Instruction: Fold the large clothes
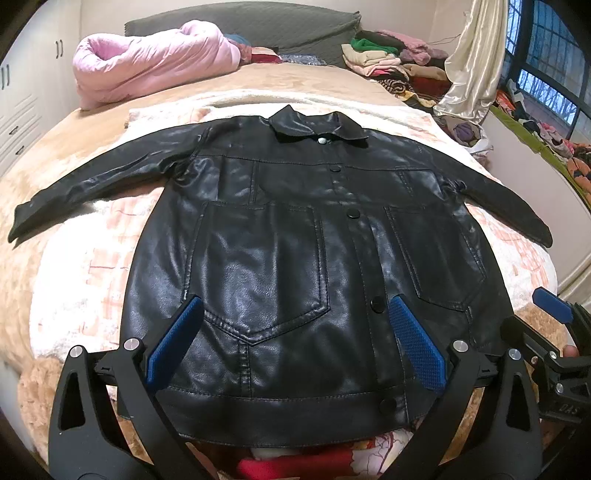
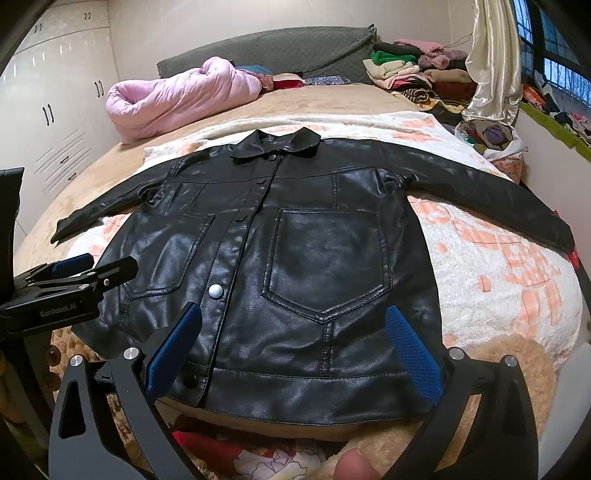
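A black leather jacket [image 1: 280, 229] [image 2: 317, 251] lies flat on the bed, front up and buttoned, collar at the far end, both sleeves stretched out sideways. My left gripper [image 1: 295, 301] hovers open over the jacket's lower left half, its blue pads [image 1: 173, 343] wide apart and holding nothing. My right gripper [image 2: 293, 308] is open over the lower right half near the hem, also holding nothing. Each gripper shows at the edge of the other's view: the right gripper [image 1: 535, 317] at the right side, the left gripper [image 2: 99, 266] at the left side.
A white and orange fuzzy blanket [image 1: 92, 258] lies under the jacket. A pink quilt [image 1: 155, 66] and grey headboard cushion [image 1: 258, 26] sit at the far end, piled clothes [image 1: 384, 59] at back right. White wardrobe [image 2: 55, 110] stands left; a thumb [image 2: 354, 465] shows at the bottom.
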A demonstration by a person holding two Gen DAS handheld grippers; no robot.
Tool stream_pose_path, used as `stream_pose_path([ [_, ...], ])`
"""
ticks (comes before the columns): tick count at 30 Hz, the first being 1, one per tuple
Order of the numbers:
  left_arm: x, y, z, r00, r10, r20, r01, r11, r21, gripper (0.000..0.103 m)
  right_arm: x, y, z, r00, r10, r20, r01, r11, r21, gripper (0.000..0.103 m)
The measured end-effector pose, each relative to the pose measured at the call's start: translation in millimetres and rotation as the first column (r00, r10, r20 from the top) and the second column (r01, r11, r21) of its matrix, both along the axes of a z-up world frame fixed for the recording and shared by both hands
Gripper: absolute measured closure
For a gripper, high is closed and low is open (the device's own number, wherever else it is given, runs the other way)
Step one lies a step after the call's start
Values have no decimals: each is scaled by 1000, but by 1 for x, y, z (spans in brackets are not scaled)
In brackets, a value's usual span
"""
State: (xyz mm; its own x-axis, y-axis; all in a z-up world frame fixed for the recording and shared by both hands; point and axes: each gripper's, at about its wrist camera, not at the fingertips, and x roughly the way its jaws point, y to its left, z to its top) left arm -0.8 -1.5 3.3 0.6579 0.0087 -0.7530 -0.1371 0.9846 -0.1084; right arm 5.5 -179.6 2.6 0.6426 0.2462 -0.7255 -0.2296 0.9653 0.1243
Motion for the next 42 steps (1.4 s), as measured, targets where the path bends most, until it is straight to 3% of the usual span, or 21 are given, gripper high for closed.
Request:
stream_pose_path([
  [42, -1, -2, 4, 1000, 0, 5, 0, 1000, 1, 9, 1, 6, -1, 1000, 22, -5, -22, 1000, 6, 4],
])
